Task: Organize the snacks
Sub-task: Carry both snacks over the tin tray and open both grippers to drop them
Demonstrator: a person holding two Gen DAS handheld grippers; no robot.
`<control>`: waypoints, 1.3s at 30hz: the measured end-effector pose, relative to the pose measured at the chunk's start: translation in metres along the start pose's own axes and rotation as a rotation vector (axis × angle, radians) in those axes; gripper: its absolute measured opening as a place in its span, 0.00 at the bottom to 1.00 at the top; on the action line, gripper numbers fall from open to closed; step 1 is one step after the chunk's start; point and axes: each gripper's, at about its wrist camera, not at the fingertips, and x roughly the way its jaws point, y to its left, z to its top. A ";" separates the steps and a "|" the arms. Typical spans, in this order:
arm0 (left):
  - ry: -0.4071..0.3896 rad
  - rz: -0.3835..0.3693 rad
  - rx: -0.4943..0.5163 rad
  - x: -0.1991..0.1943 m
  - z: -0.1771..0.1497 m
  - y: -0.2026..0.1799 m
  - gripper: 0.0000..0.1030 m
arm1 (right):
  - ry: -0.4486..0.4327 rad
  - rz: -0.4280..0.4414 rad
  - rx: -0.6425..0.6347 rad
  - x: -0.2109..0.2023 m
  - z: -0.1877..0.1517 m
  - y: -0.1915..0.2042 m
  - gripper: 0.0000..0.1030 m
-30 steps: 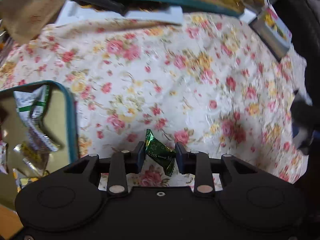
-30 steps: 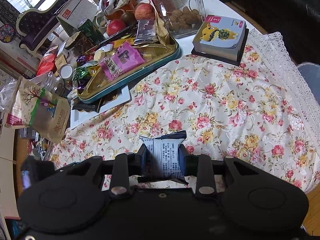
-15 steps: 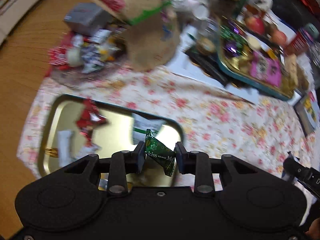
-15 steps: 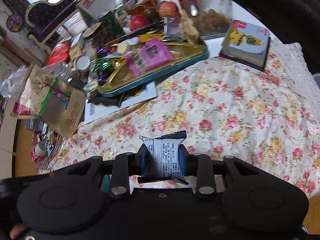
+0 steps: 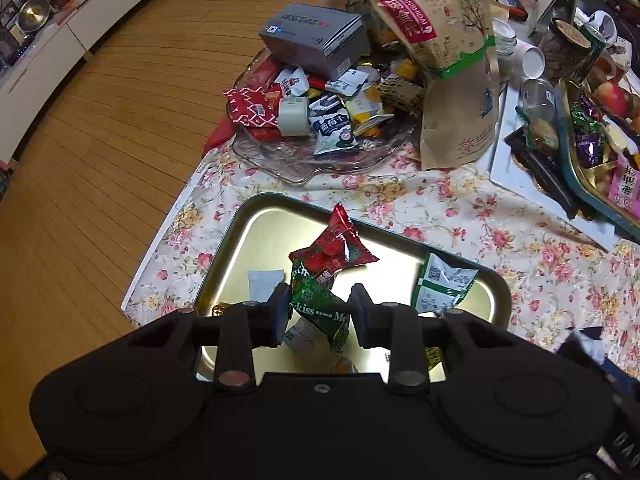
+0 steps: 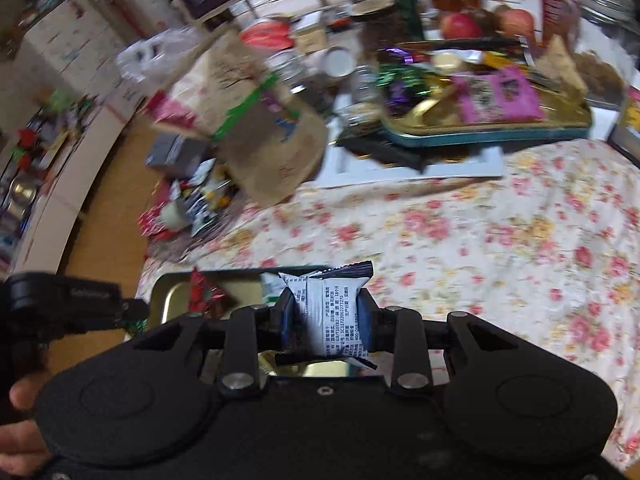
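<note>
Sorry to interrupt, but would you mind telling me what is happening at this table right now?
A person is sorting snacks with two handheld tools. The left tool grips a green foil candy above the gold metal tray with a teal rim, which already holds a red foil candy and a green-and-white packet. The right tool grips a white printed snack packet beside that tray.

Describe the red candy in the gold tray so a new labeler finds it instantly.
Find the gold tray on the floral cloth, nearest the camera in the left wrist view. The red candy lies near its middle, just beyond the left tongs. It is the only shiny red twist-wrapped piece; neighbours are white or green.
</note>
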 end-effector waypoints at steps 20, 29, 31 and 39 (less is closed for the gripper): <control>0.029 0.004 -0.010 0.009 -0.003 0.006 0.48 | 0.029 0.044 -0.143 0.020 -0.019 0.042 0.33; 0.028 -0.010 -0.023 0.009 -0.002 0.005 0.54 | 0.023 0.102 -0.134 0.016 -0.017 0.045 0.36; 0.028 -0.024 -0.030 0.008 -0.001 0.006 0.55 | 0.026 0.114 -0.133 0.016 -0.017 0.045 0.38; 0.021 -0.042 -0.045 0.005 0.000 0.010 0.56 | 0.048 0.084 -0.148 0.022 -0.019 0.047 0.39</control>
